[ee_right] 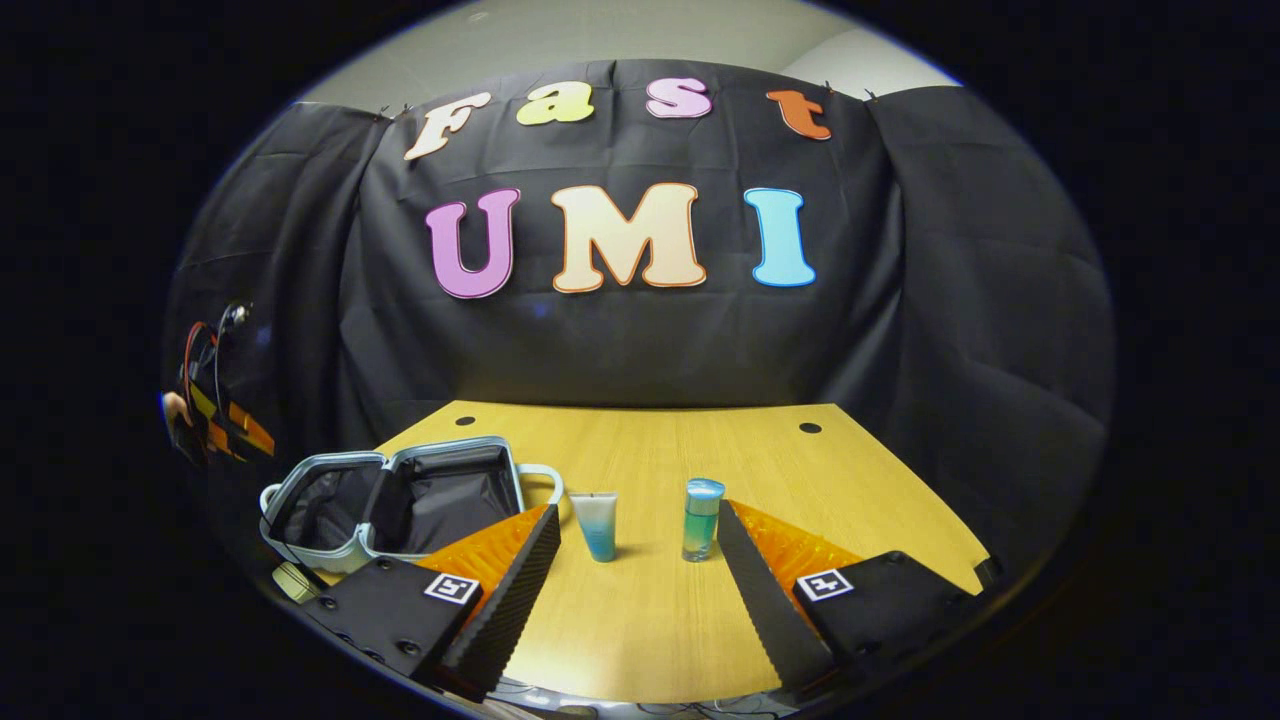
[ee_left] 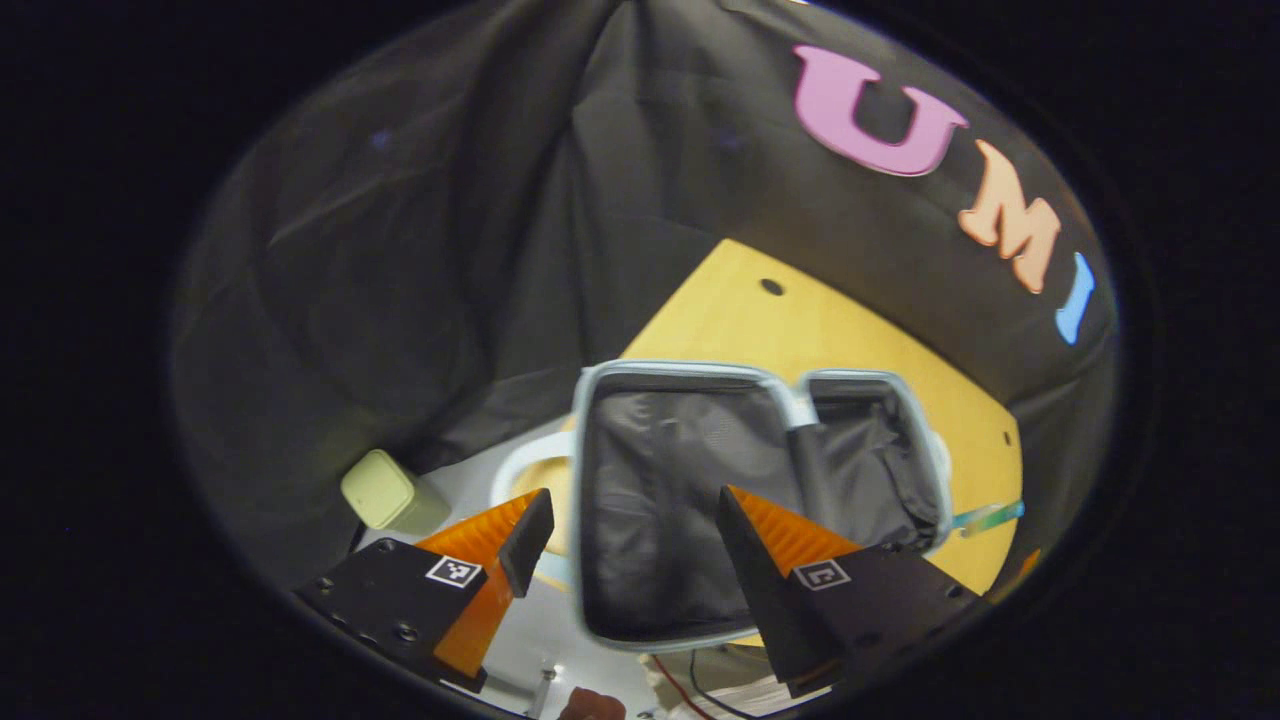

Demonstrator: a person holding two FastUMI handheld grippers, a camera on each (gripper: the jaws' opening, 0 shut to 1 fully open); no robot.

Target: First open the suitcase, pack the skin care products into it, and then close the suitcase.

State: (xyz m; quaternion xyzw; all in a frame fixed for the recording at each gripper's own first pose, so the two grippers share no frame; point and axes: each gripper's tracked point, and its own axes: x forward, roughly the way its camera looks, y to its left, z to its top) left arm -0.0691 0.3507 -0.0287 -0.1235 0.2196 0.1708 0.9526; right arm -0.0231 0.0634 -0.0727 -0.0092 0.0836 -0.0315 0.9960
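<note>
Nearest to me in the right gripper view are my right jaws [ee_right: 635,560], spread wide with nothing between them, aimed across the desk [ee_right: 640,620]. Just past their tips stand the two skin care products, side by side and a little apart: a tube [ee_right: 597,525] standing on its cap, wide end up and tapering down, and a small bottle [ee_right: 702,518] upright with a pale cap on top. Both have their long axis vertical, so I judge a sideways pinch across the body would suit either one.

In the left gripper view my left jaws [ee_left: 635,545] are likewise released and empty, held above the suitcase [ee_left: 700,490]. It lies fully opened on the desk's left side, both dark-lined halves flat and facing up, the hinge running between them and a pale handle loop on one edge. I see nothing inside either half. A small pale green block [ee_left: 385,490] sits beside it; I cannot tell what it is.

Farther off in the right gripper view, the suitcase sits well left of the products.

By my reckoning the opening is done; packing both items and closing the lid are all left.
</note>
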